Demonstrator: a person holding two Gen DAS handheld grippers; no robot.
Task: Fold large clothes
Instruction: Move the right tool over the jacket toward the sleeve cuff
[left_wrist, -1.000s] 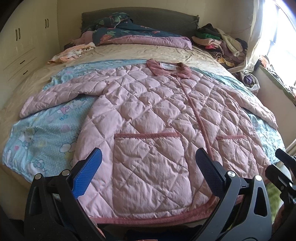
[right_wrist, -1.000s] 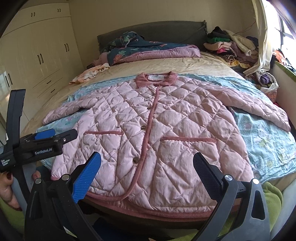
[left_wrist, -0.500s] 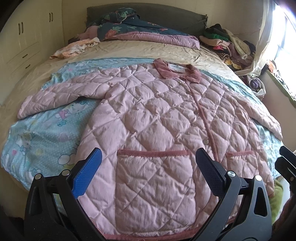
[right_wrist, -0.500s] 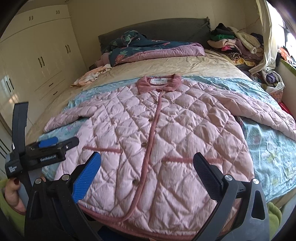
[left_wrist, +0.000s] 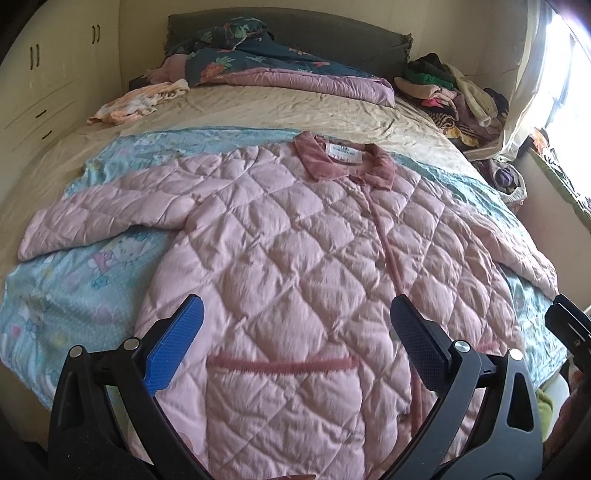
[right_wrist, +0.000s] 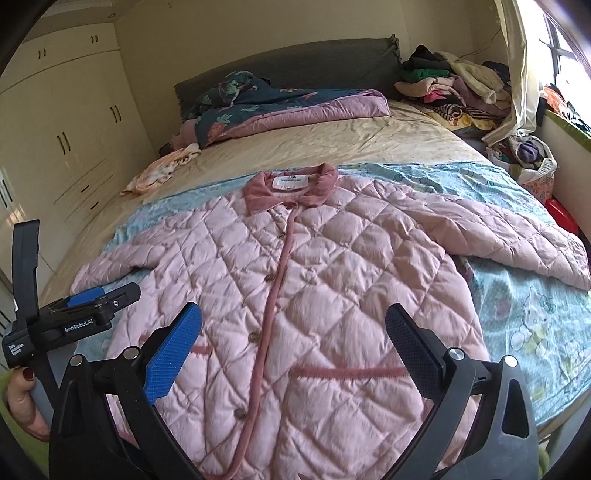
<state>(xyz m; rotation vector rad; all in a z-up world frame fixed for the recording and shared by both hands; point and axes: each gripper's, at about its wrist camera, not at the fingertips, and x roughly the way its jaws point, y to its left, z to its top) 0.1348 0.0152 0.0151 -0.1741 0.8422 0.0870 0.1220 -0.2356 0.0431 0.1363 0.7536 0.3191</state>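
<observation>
Sunlight is falling across the bed (left_wrist: 280, 107) where the pink quilted jacket (left_wrist: 295, 258) is lying flat and buttoned, sleeves spread, on a blue cartoon sheet (right_wrist: 524, 317), while the left claw (left_wrist: 295, 328) and right claw (right_wrist: 293, 328) are both hovering wide apart above its lower half, gripping nothing.

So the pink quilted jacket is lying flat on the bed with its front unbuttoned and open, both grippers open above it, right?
Not quite. The jacket is buttoned shut: in the right wrist view the placket runs closed from collar to hem. The rest holds: it lies flat on the bed, with the left gripper and right gripper open above it.
</observation>
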